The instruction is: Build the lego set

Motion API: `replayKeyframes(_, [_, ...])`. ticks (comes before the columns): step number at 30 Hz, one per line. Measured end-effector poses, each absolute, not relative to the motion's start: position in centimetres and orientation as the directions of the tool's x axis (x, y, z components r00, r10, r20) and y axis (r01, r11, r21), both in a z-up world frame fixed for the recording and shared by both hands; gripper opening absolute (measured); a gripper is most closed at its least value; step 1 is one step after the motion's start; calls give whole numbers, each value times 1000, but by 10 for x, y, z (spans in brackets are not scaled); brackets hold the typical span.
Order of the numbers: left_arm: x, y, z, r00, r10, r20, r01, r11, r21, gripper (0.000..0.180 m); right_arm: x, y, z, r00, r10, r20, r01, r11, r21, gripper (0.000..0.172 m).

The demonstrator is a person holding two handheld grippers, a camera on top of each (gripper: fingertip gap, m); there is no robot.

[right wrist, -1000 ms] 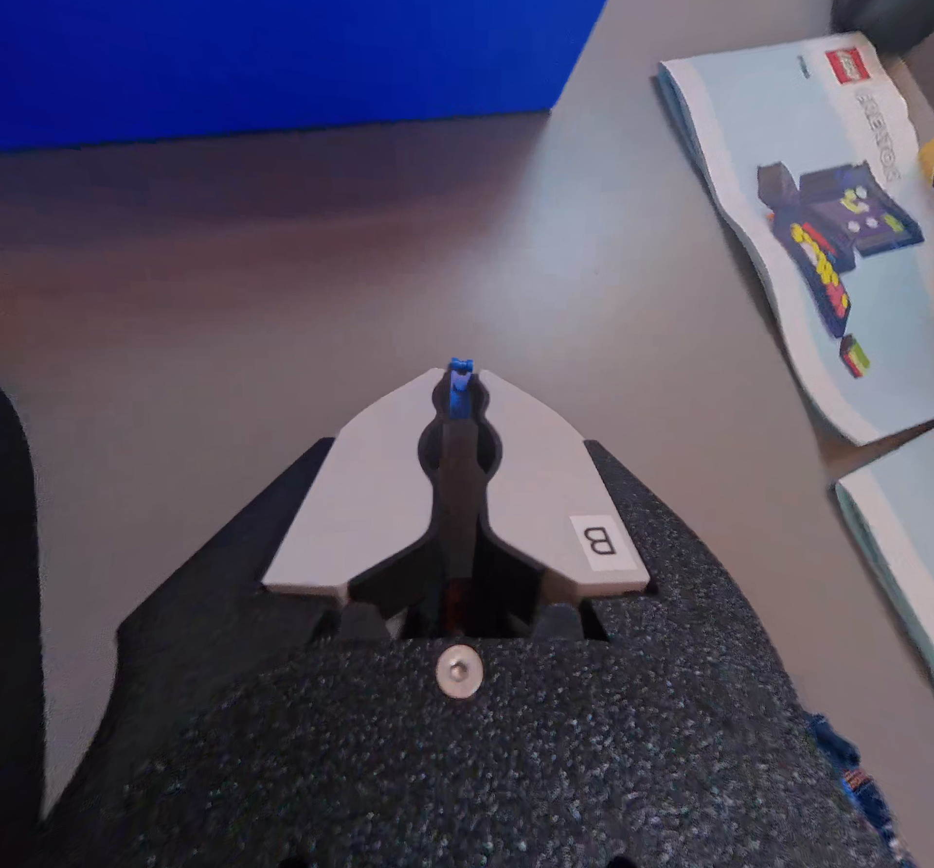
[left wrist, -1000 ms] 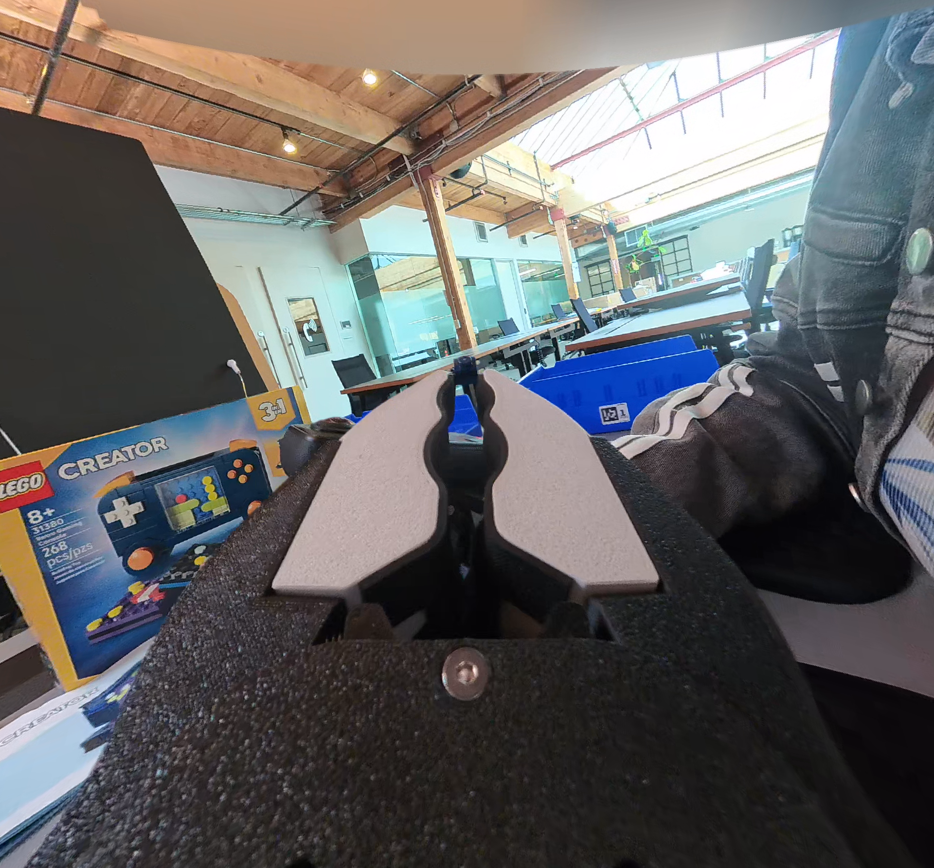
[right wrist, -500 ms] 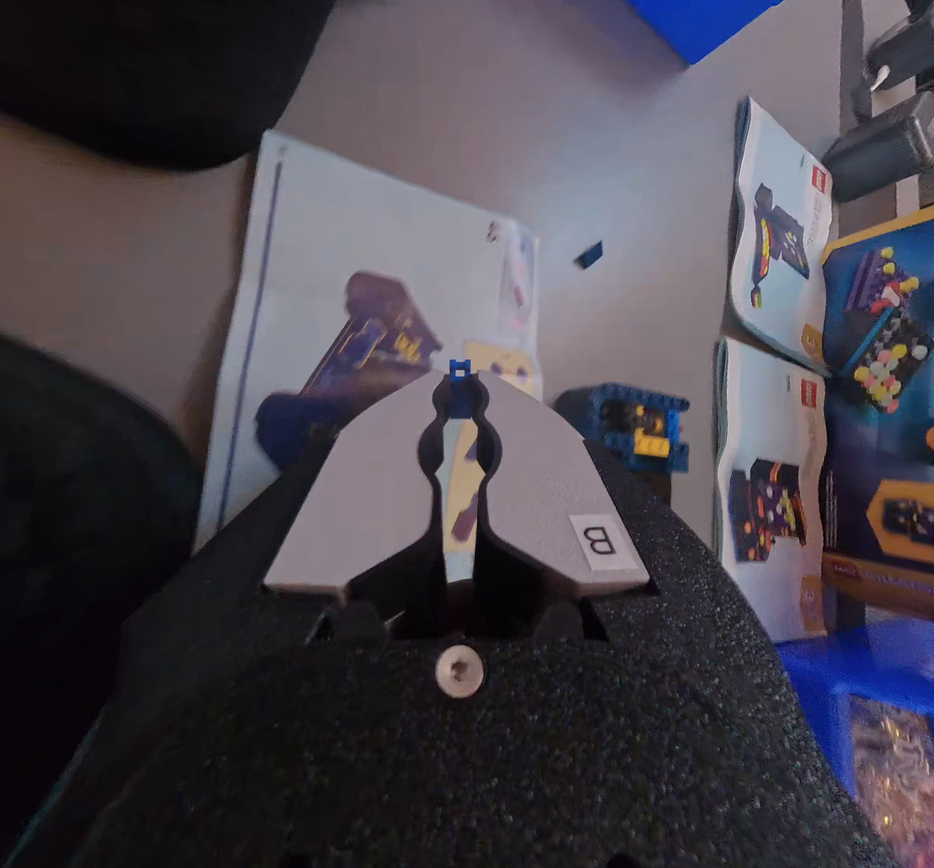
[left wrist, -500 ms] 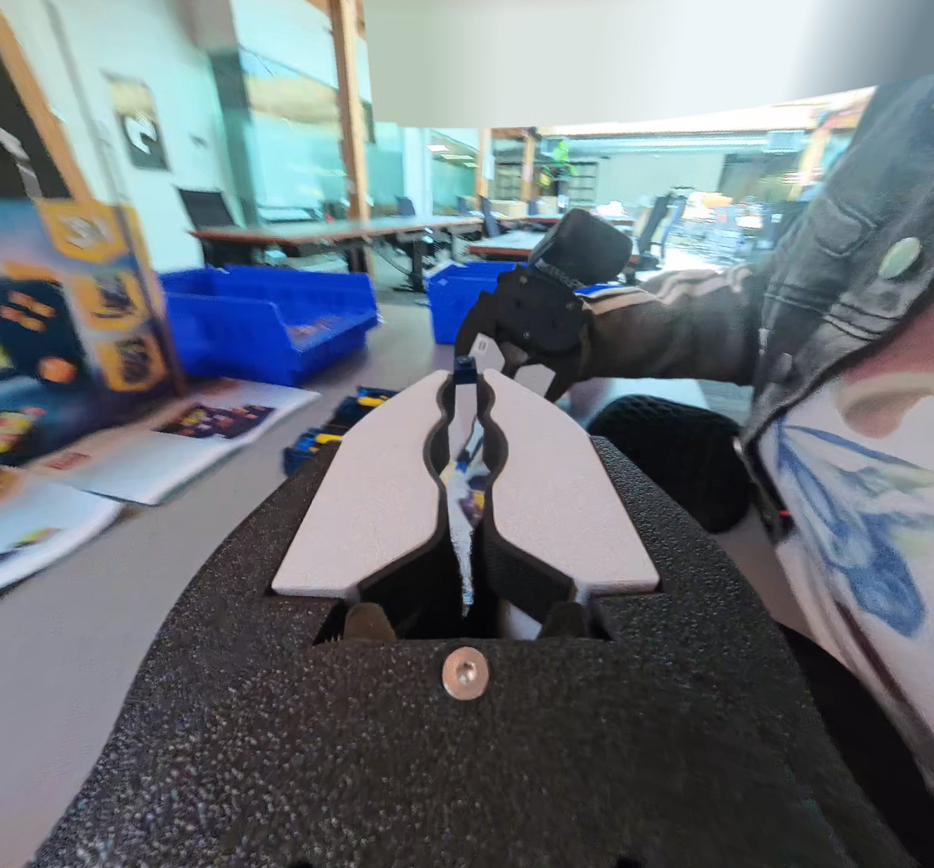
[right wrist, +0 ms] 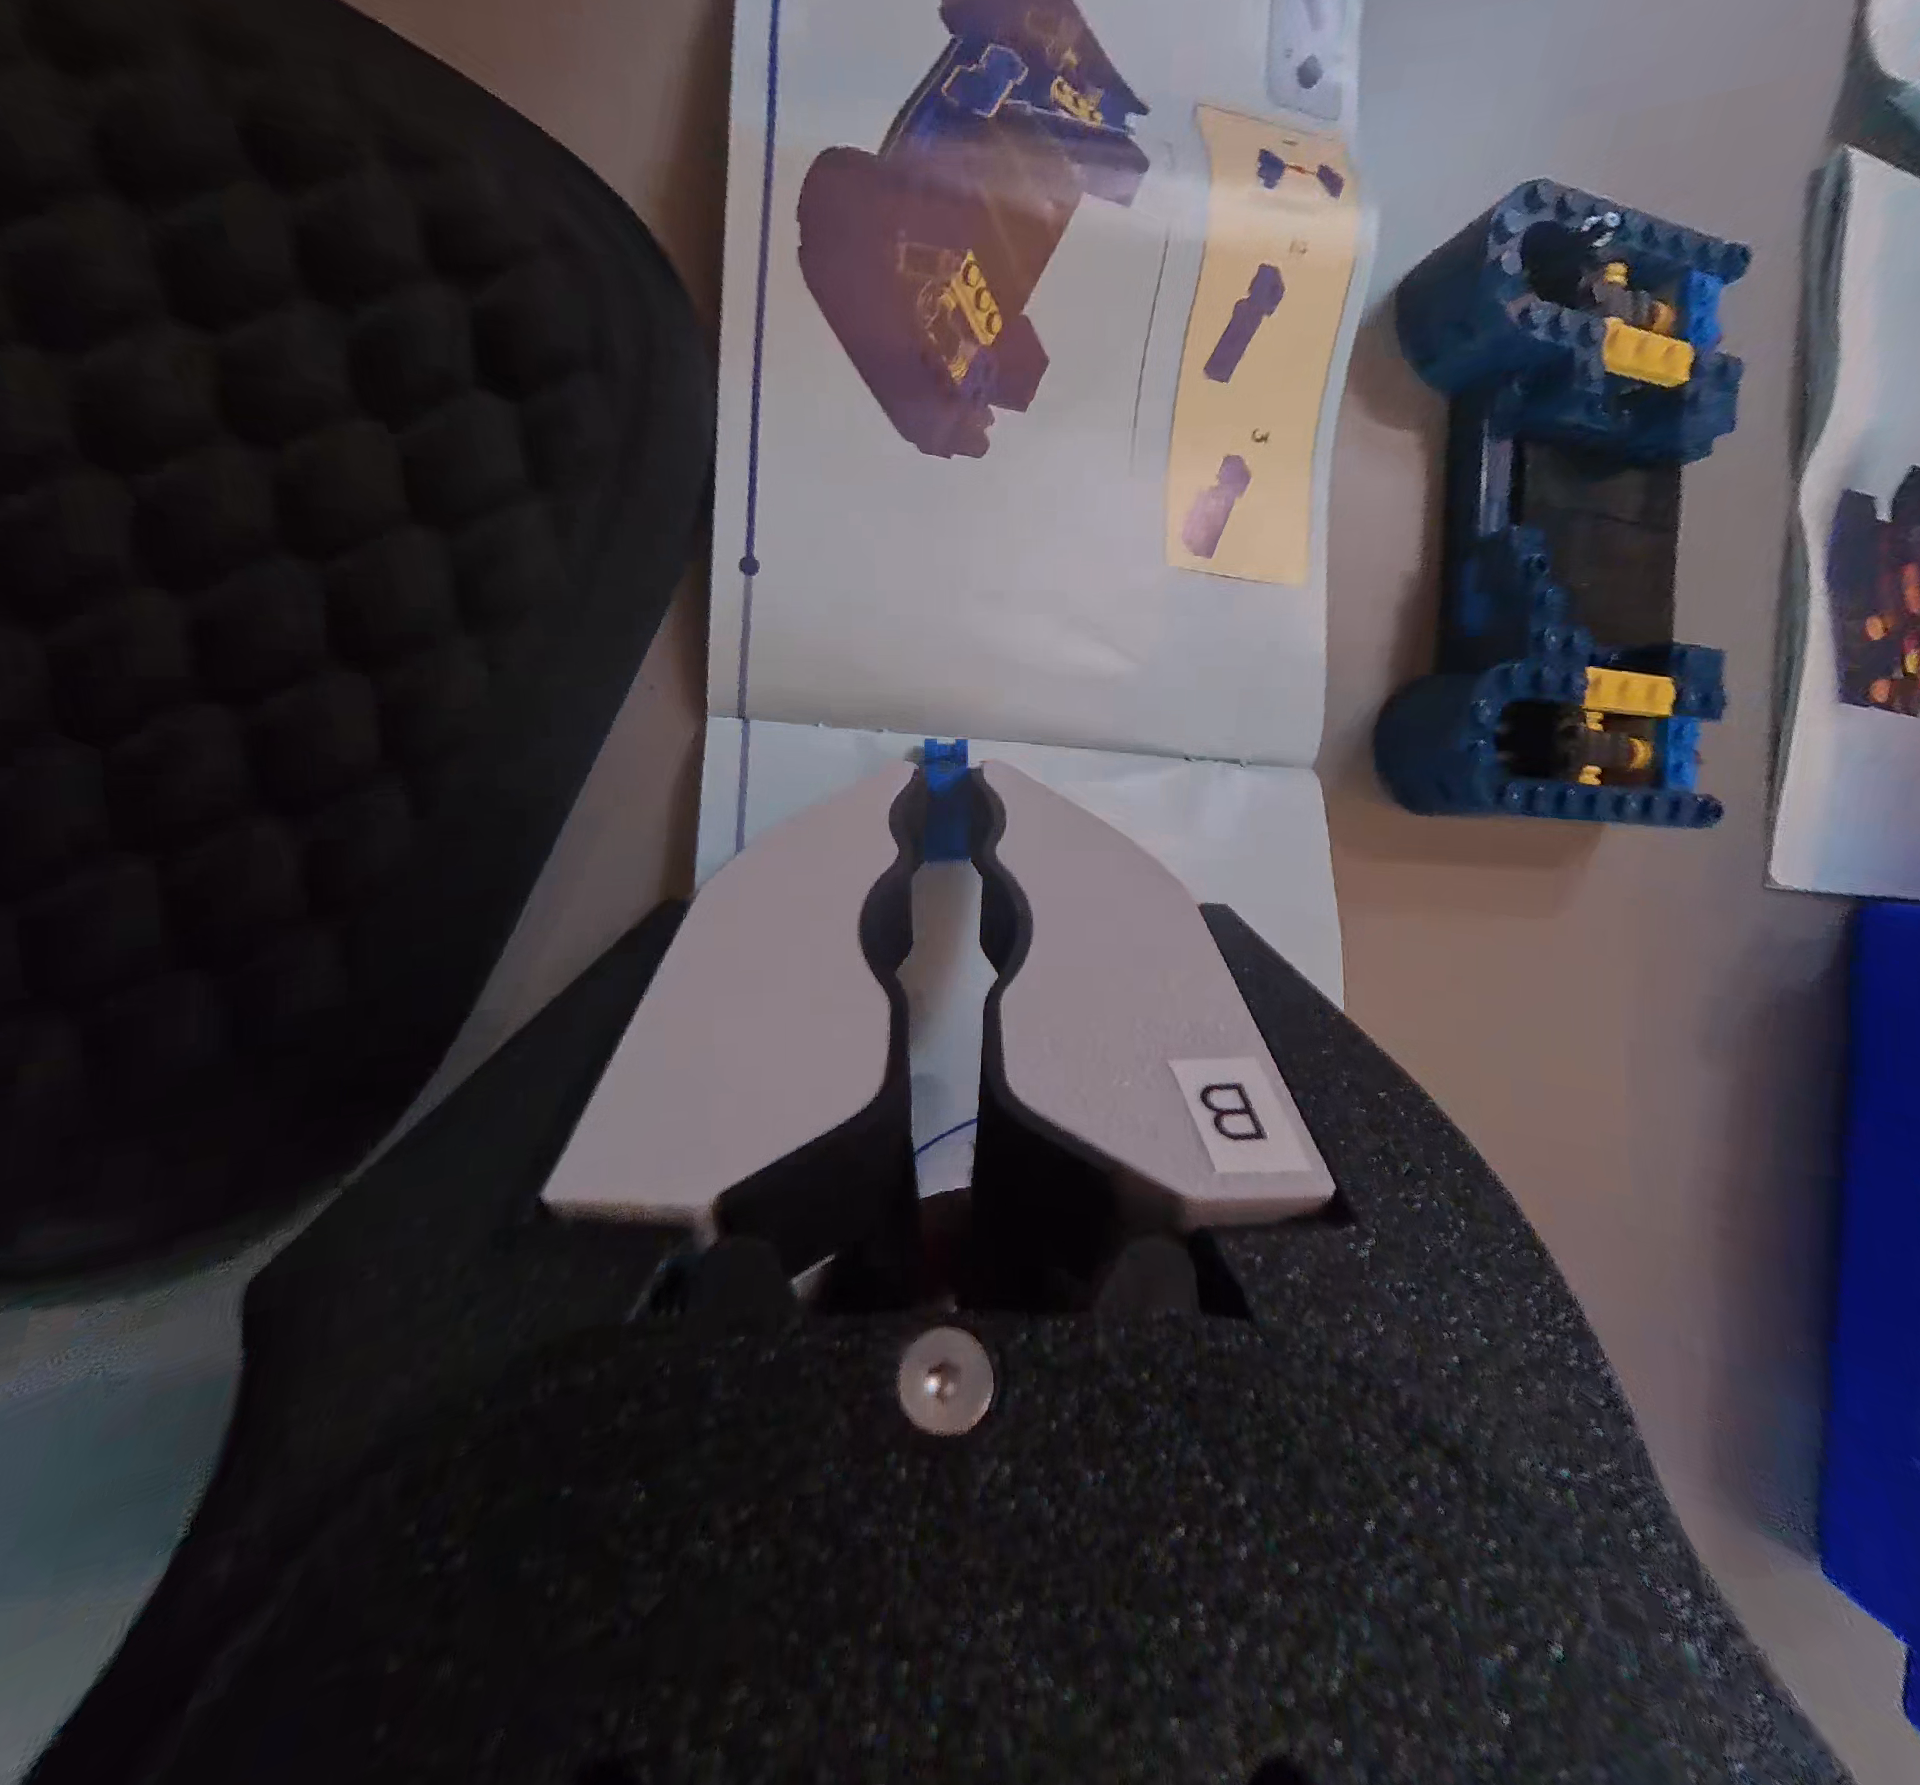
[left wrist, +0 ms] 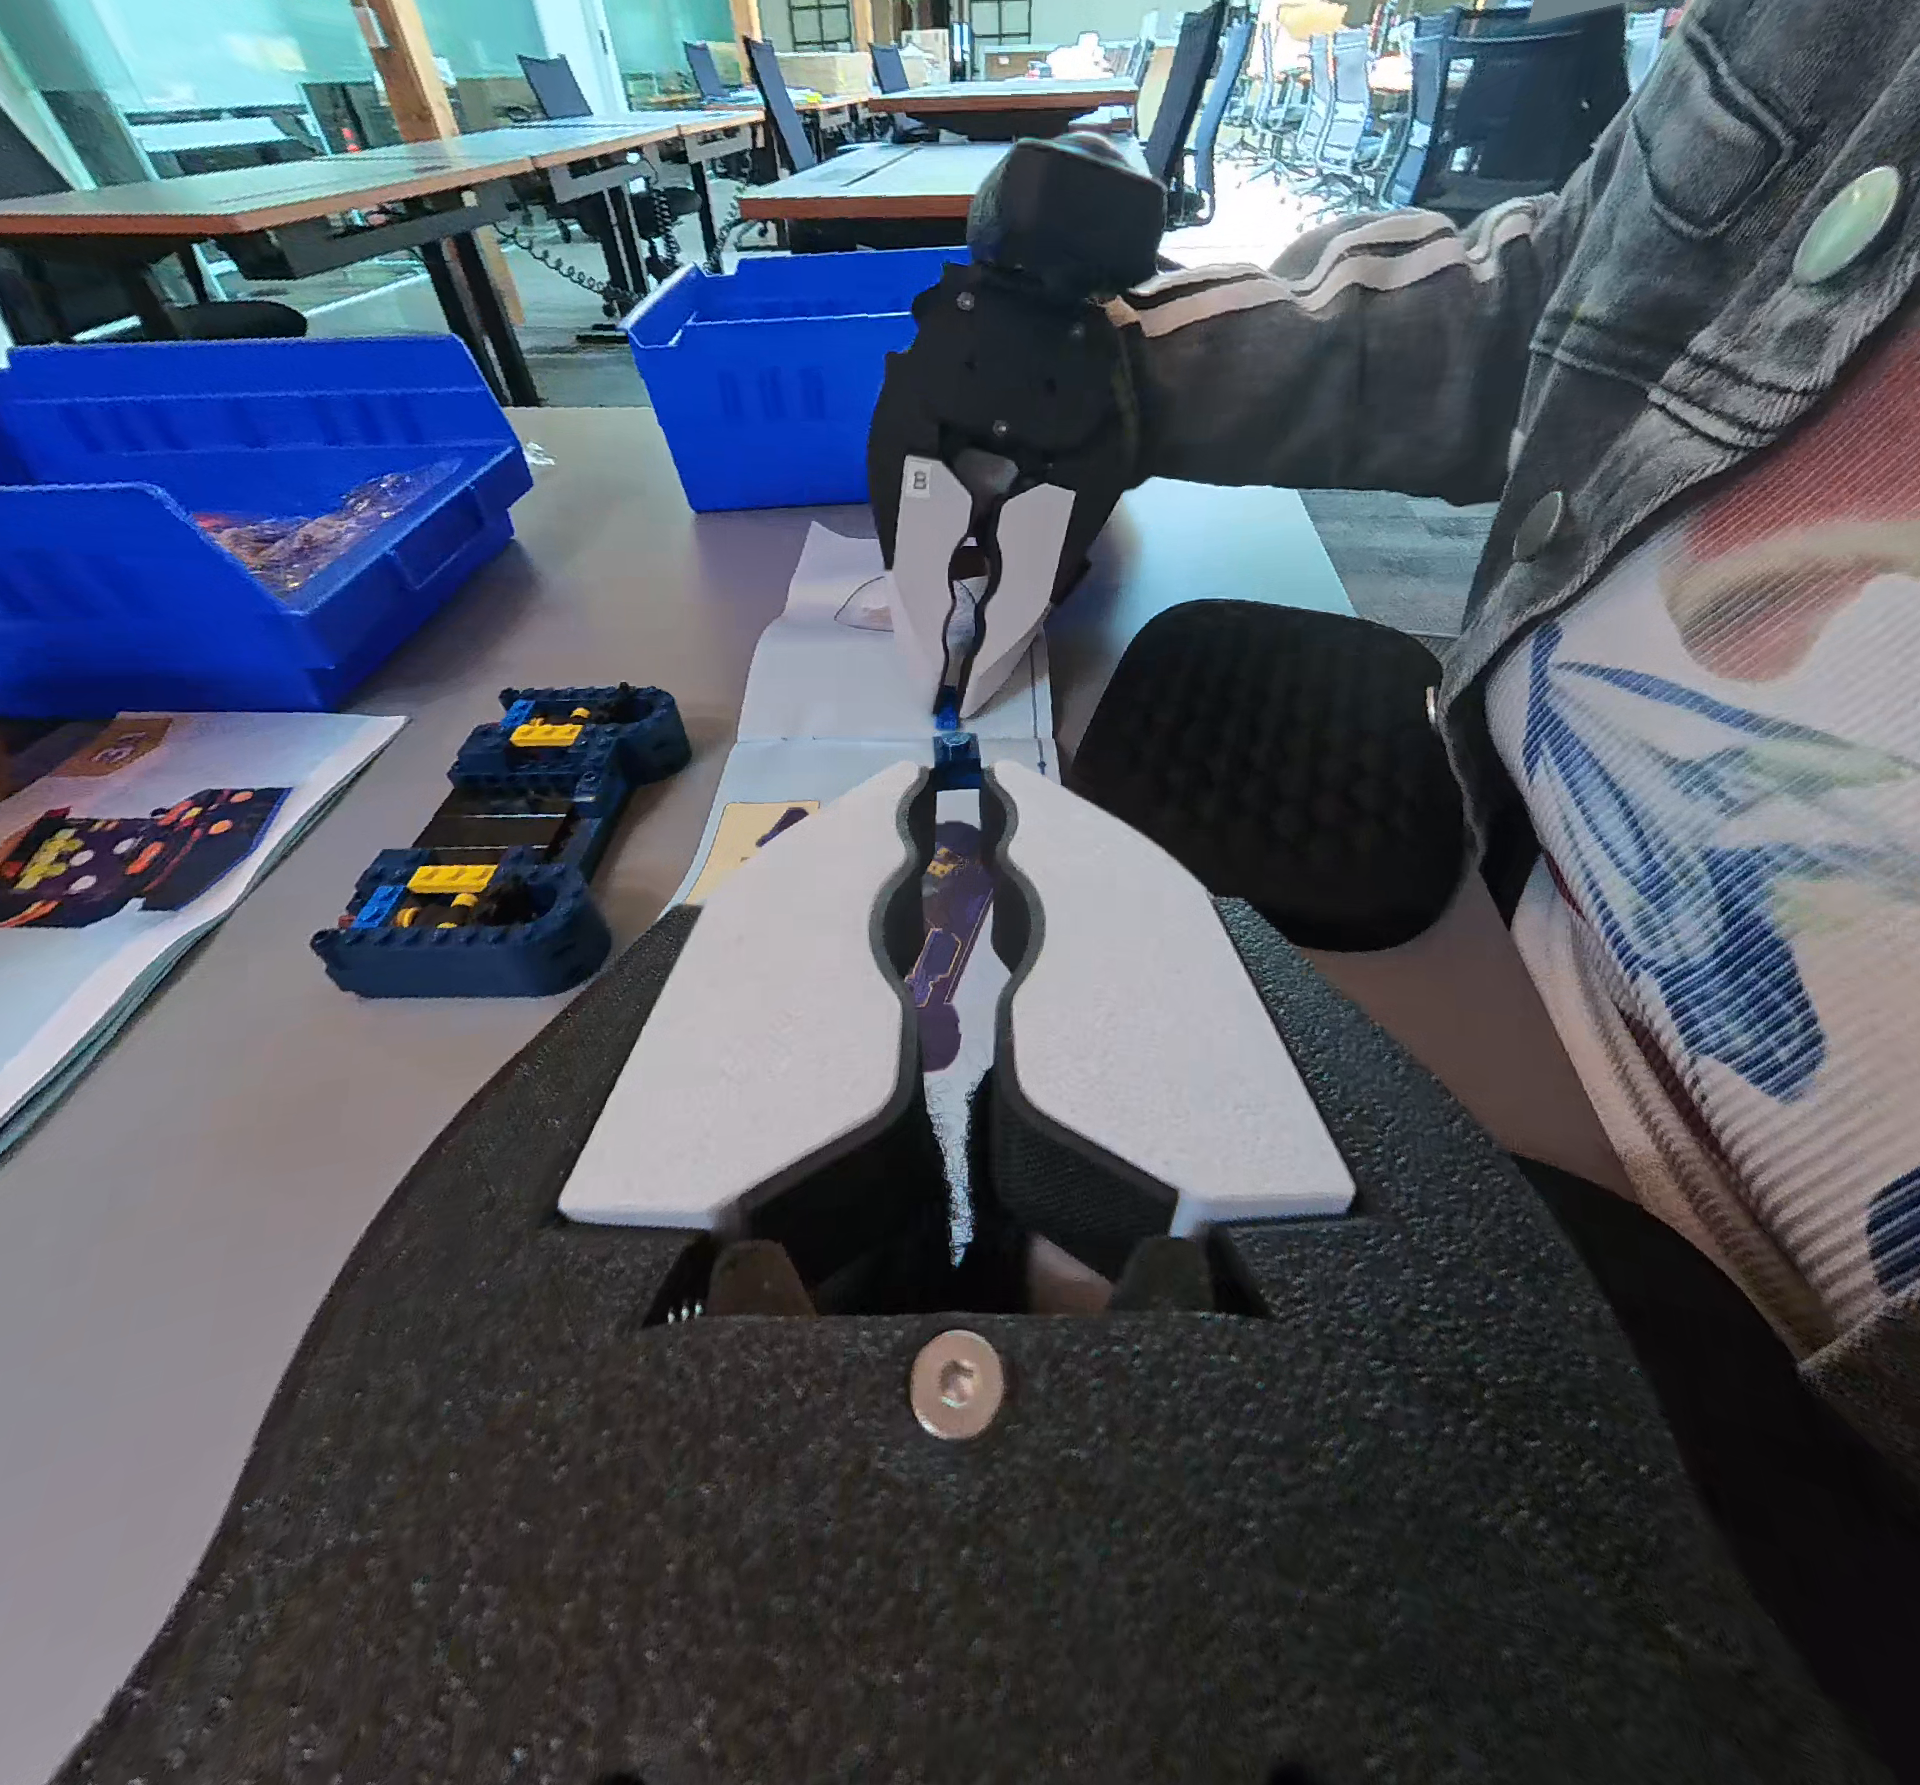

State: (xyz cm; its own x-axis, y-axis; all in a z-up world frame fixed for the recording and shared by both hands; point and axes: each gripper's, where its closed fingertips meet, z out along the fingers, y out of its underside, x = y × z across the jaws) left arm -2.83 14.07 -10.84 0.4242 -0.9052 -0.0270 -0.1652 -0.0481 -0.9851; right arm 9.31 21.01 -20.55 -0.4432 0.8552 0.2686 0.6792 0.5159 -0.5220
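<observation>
Left claw (left wrist: pixel 957 774): clamped on one small dark blue brick (left wrist: pixel 957 756), over the open booklet (left wrist: pixel 831 686).
Right claw (right wrist: pixel 947 779): gripping one small blue brick (right wrist: pixel 947 800), tips nearly meeting the left's.
Bins (left wrist: pixel 249 509): two, blue, far side of the surface (left wrist: pixel 623 592).
Brick model (left wrist: pixel 499 842): one, dark blue and yellow, left of the booklet.
Black pad (left wrist: pixel 1268 769): one, right.

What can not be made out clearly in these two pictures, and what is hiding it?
- Bin contents, left wrist view: glare and distance blur them.
- Second blue bin, right wrist view: cut off by the right edge.
- Open booklet, right wrist view: its near page lies under the right gripper.
- Dark blue brick in the left gripper: its rear is hidden by the fingers.
</observation>
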Motion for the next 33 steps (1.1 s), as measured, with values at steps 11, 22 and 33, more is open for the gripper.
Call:
replayKeyframes(11, [-22,141,-109,378,-925,32,-119,-83,-989,7,99,208,-189,-227,974,-21,666,139,-733,20])
replayKeyframes(22, [-15,139,-118,354,-934,38,-151,-97,-984,7,100,216,-208,-47,995,-92,666,-37,-745,17])
replayKeyframes(33, [-13,139,-121,350,-935,51,-154,-112,-982,7,99,210,-203,-104,980,167,620,195,-760,6])
